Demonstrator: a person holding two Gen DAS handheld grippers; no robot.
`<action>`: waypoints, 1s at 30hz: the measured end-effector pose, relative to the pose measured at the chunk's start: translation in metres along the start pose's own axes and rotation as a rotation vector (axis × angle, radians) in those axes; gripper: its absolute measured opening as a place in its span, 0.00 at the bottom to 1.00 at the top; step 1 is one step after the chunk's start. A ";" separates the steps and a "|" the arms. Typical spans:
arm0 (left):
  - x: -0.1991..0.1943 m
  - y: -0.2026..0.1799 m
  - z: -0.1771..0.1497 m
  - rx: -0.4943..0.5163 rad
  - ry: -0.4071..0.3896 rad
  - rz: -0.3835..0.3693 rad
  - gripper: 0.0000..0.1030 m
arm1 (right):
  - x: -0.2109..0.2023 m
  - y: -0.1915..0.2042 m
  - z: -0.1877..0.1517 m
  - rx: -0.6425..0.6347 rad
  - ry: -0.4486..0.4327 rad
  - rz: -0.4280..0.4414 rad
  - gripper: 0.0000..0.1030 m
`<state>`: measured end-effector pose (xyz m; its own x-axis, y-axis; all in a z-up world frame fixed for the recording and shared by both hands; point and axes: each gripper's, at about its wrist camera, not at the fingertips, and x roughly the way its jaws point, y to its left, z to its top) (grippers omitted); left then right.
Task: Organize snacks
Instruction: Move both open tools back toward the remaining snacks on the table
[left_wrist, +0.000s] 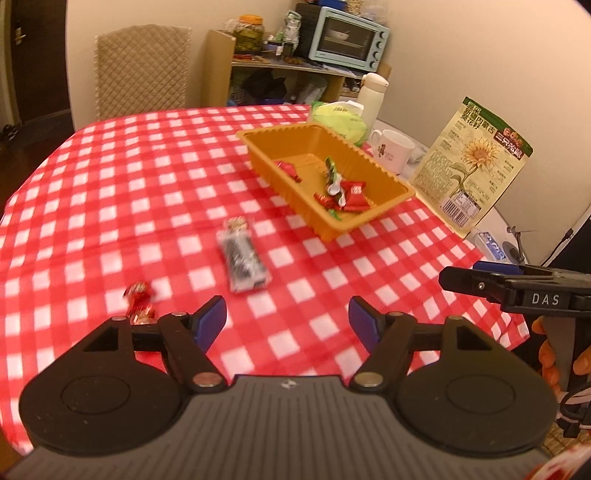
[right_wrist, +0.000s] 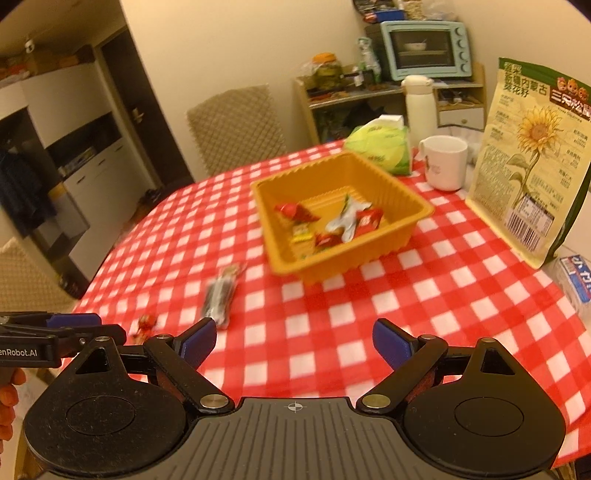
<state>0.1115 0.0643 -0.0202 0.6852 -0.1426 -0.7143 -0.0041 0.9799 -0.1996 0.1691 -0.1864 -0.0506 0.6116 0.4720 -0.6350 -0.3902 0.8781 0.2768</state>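
A: Start with the left wrist view. What is there?

B: The left gripper (left_wrist: 287, 320) hangs over the near edge of a red checked tablecloth (left_wrist: 147, 177), jaws apart, nothing between them. Just past its fingers lies a dark snack bar (left_wrist: 242, 258) in clear wrap, and to the near left a small red candy (left_wrist: 139, 300), partly behind the left finger. Farther right sits an orange tray (left_wrist: 373, 218) with several red and white wrapped sweets (left_wrist: 343, 194) inside.

A: Anything only that view shows?

B: The right gripper (left_wrist: 480, 282) comes in from the right edge, seen side-on, with an orange-gloved hand (left_wrist: 550, 354) under it. From that angle I cannot tell how its jaws stand.

A: And the right wrist view?

B: There the right gripper (right_wrist: 294, 341) shows its jaws apart and empty, over the cloth. The tray (right_wrist: 391, 247) lies straight ahead; the snack bar (right_wrist: 220, 297) and the red candy (right_wrist: 146, 325) lie to the near left, both blurred. The left gripper (right_wrist: 70, 326) pokes in at the left edge.

A: Beyond the tray?

B: A white mug (right_wrist: 445, 162), a green tissue pack (right_wrist: 384, 147), a white flask (right_wrist: 419, 103) and a standing sunflower-seed bag (right_wrist: 532, 155) on the right. This view alone shows a dark doorway (right_wrist: 133, 110) on the left.
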 end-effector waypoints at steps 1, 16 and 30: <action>-0.004 0.001 -0.005 -0.006 0.003 0.006 0.68 | -0.001 0.002 -0.004 -0.007 0.008 0.006 0.88; -0.031 0.017 -0.063 -0.103 0.052 0.078 0.68 | 0.000 0.032 -0.059 -0.090 0.151 0.074 0.88; -0.037 0.035 -0.089 -0.150 0.071 0.155 0.68 | 0.025 0.050 -0.076 -0.125 0.233 0.093 0.88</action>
<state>0.0217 0.0910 -0.0602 0.6147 -0.0065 -0.7887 -0.2172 0.9599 -0.1772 0.1122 -0.1369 -0.1076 0.3997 0.5064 -0.7641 -0.5279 0.8086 0.2598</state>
